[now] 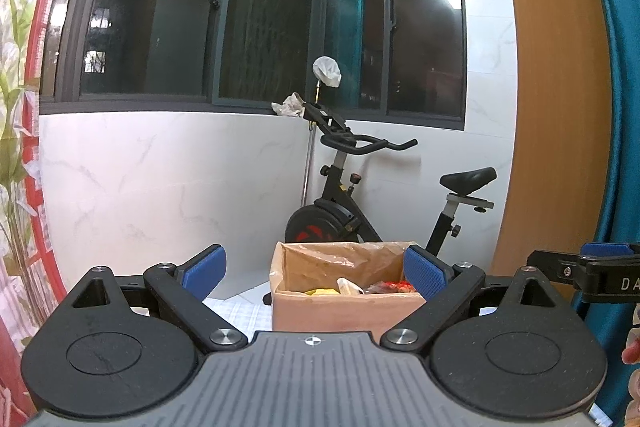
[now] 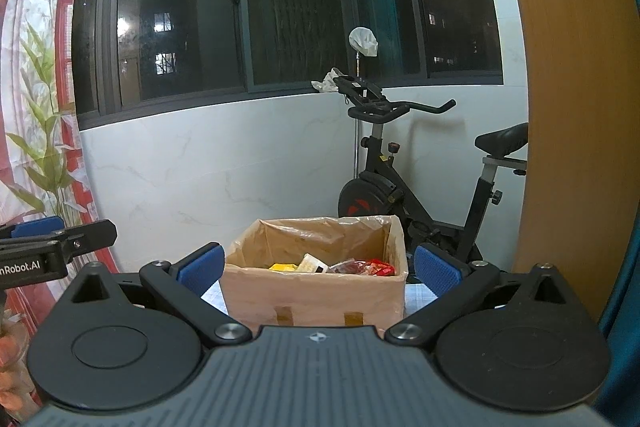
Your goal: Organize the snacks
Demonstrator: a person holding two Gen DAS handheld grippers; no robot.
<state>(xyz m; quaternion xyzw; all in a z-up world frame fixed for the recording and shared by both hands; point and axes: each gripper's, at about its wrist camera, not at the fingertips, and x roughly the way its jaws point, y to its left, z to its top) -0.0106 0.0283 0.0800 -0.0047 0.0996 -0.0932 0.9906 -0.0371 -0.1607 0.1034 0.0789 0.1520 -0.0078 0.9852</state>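
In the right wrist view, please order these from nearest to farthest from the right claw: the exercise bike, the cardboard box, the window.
1. Cardboard box: directly ahead of the open right claw, on the table.
2. Exercise bike: behind the box, to the right.
3. Window: farthest, high on the back wall.

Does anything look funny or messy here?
A little. The snacks lie jumbled in the cardboard box, and its plastic lining is crumpled. A white cloth sits oddly on a pole behind the bike. Nothing is spilled.
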